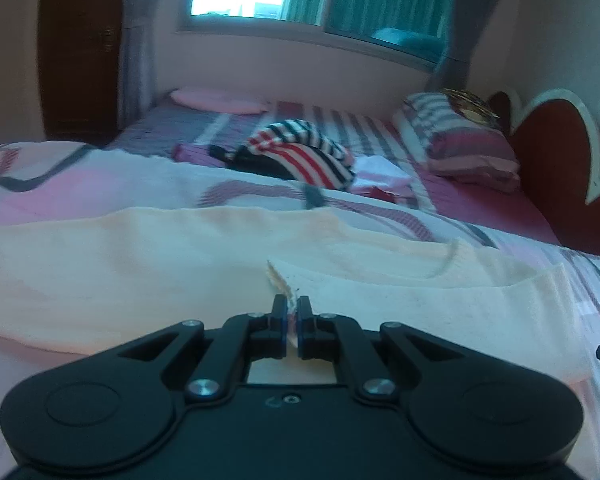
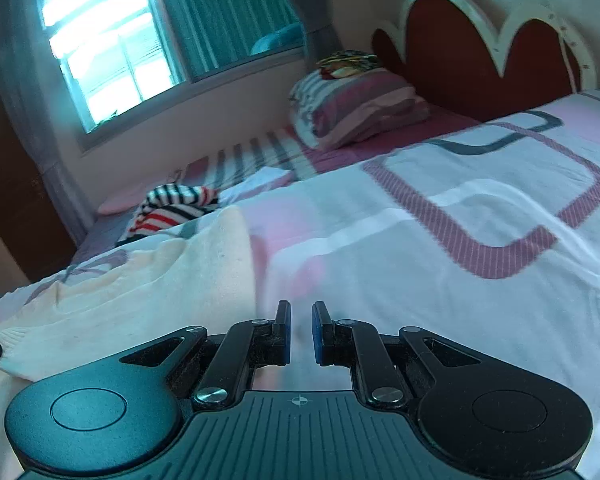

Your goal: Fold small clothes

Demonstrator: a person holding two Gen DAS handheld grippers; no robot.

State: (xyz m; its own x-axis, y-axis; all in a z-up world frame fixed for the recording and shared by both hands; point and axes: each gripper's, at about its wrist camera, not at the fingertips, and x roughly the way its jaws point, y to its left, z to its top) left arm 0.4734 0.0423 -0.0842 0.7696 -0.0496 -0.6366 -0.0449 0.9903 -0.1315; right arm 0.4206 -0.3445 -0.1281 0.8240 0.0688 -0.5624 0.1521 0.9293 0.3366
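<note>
Lower centre of the left view, my left gripper (image 1: 293,312) pinches the cream top's (image 1: 140,264) edge; right gripper (image 2: 301,332) slightly spread, empty. I'd lift evenly, fold flat.

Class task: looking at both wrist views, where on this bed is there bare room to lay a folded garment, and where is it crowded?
Free: the quilt between the cream garment and the headboard, ahead of the right gripper. Crowded: the far side, where the striped clothes pile sits between the pink cushion and pillow. The left gripper pinches the cream garment.

1 cream top (image 1: 180,272), 1 striped garment (image 1: 300,152), 2 pillows (image 1: 468,140) (image 1: 220,100)
</note>
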